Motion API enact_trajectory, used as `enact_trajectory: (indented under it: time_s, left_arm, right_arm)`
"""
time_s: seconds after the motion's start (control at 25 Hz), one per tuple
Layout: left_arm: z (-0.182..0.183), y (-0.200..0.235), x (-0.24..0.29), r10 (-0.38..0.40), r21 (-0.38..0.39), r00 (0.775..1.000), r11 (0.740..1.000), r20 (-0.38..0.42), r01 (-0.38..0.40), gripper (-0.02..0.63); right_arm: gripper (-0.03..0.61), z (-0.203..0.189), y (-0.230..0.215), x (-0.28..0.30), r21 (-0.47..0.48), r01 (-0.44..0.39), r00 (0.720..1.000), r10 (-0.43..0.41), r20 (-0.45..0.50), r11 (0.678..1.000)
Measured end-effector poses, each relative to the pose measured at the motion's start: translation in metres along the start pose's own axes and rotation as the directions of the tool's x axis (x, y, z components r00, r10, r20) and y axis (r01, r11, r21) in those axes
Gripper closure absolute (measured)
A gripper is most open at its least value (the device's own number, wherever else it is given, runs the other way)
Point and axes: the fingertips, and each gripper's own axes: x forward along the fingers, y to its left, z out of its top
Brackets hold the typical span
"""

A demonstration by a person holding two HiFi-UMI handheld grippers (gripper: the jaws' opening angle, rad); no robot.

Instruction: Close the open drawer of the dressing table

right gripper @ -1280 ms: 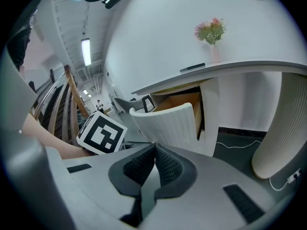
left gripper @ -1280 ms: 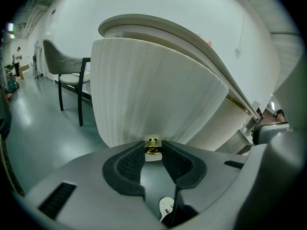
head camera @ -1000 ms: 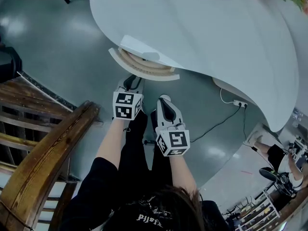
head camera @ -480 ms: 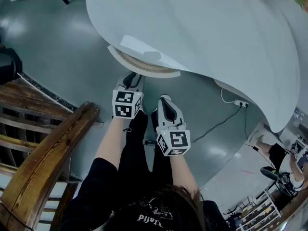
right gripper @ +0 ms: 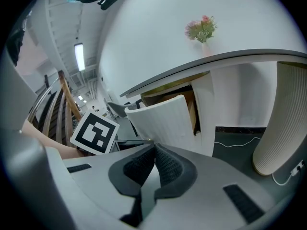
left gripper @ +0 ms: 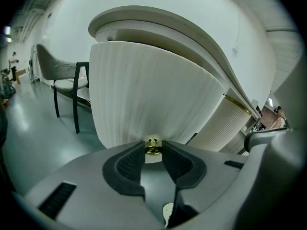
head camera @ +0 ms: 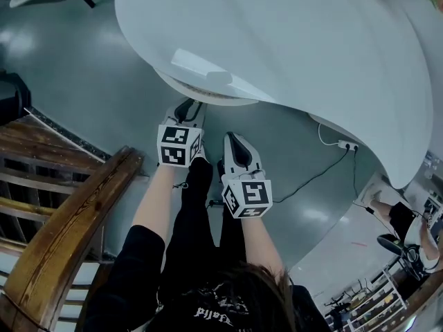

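Ribbed drawer (head camera: 208, 93) jutting just past the white surface (head camera: 291, 54) edge, at 12 o'clock of the left claw (head camera: 188, 106), which is narrowed onto its brass knob (left gripper: 153, 146), right claw (head camera: 234, 139) pressed closed, empty, at 4 o'clock, bare floor (head camera: 83, 68) at 9 o'clock, wooden railing (head camera: 69, 213) at 8 o'clock.

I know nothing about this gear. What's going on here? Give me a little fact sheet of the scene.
Setting: white dressing table with a curved top, on a grey floor
Drawer: ribbed curved front, partly open, wooden inside showing
Left gripper: closed on the brass knob of the drawer front
Right gripper: jaws together, empty, held back from the drawer
Held by: a person, seen from above
Other: flowers on the tabletop; cable on the floor
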Motion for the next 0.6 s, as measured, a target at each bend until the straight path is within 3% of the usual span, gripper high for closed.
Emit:
enact_trajectory:
  time_s: [0.6]
  left_arm:
    - [0.018,0.000,0.017,-0.007,0.030,0.999,1.000,0.044,0.006,0.491]
  right_arm:
    - [0.552,-0.003,-0.013,0.009,0.006,0.015,1.000,-0.015,0.003,1.000]
